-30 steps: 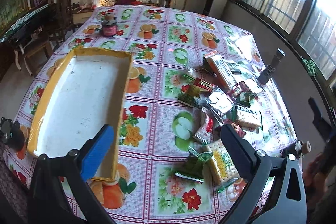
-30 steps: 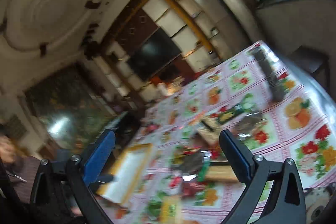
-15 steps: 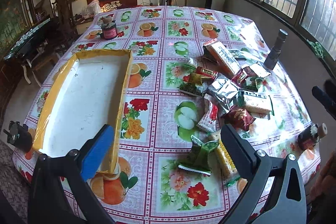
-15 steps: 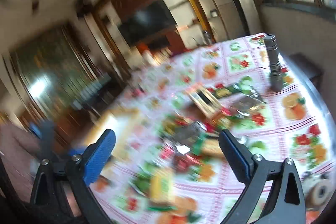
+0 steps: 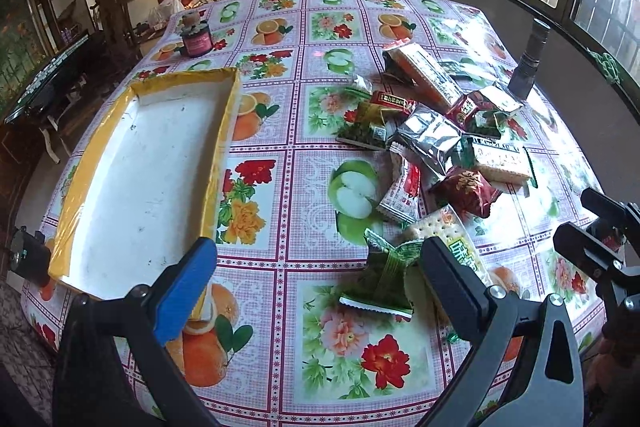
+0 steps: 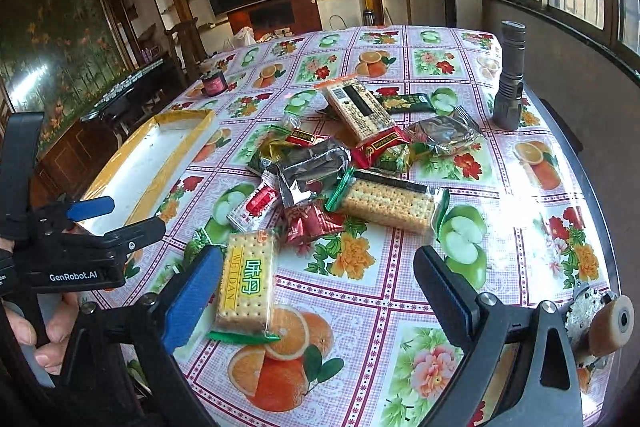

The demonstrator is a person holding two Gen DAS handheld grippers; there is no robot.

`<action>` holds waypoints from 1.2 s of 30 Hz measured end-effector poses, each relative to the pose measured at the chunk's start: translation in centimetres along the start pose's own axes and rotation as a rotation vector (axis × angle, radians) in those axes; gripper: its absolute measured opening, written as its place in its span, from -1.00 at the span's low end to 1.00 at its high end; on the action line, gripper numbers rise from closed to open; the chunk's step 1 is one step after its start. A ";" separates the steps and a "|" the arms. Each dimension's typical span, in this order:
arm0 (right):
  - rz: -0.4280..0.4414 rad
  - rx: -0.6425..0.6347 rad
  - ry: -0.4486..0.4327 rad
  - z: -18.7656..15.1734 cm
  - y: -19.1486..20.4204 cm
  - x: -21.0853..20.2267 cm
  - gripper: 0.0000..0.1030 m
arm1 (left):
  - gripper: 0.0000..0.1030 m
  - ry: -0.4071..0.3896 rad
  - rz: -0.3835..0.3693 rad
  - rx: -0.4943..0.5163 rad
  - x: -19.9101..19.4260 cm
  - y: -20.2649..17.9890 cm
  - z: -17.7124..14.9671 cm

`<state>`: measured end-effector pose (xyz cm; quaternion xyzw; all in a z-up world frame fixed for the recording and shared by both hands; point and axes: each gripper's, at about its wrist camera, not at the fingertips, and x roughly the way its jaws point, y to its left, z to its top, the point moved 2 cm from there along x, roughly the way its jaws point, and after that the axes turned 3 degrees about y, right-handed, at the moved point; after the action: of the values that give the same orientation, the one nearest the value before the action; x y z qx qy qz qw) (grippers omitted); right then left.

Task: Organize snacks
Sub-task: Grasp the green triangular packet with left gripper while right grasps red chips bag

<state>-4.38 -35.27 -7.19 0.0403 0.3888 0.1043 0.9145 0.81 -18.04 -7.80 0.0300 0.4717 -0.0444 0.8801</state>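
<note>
I had both grippers hovering above the table's glossy fruit-and-flower patterned cloth, neither touching anything. The left gripper had its jaws spread wide and empty; the same tool appeared at the left edge of the right wrist view, also open there. The right gripper likewise stood wide apart and held nothing.

The long shallow tray with yellow taped walls and a white floor lay on my left side of the cloth, with no snack in it. The snacks sat in a loose heap well to its right. Nearest the right gripper was a yellow-labelled clear pack of square crackers, lying flat just beside the blue-padded finger. Beyond it lay a larger clear pack of crackers with green ends, a crumpled dark red foil pouch, a small red-and-white sachet and a silver foil packet, overlapping one another. Farther back a long cracker sleeve with a black label rested tilted on the heap. In the left wrist view a green foil wrapper lay between that gripper's fingers, below them on the cloth.

A dark metal flashlight stood upright near the far right edge, and a small dark jar with a pink label stood beyond the tray.
</note>
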 end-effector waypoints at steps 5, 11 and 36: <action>-0.007 -0.004 0.021 -0.3 -0.1 0.3 0.88 | 0.97 0.018 -0.031 0.017 0.5 -0.3 -0.3; 0.003 -0.024 0.049 -0.8 0.5 0.9 0.87 | 0.97 0.055 -0.086 0.046 1.5 -1.0 -0.9; 0.096 -0.076 0.202 1.9 0.9 10.2 0.15 | 0.51 0.166 -0.233 0.111 5.5 -1.8 -1.6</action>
<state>3.77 -32.11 -12.90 0.0135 0.4724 0.1663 0.8654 2.30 -19.98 -13.25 0.0273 0.5400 -0.1698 0.8239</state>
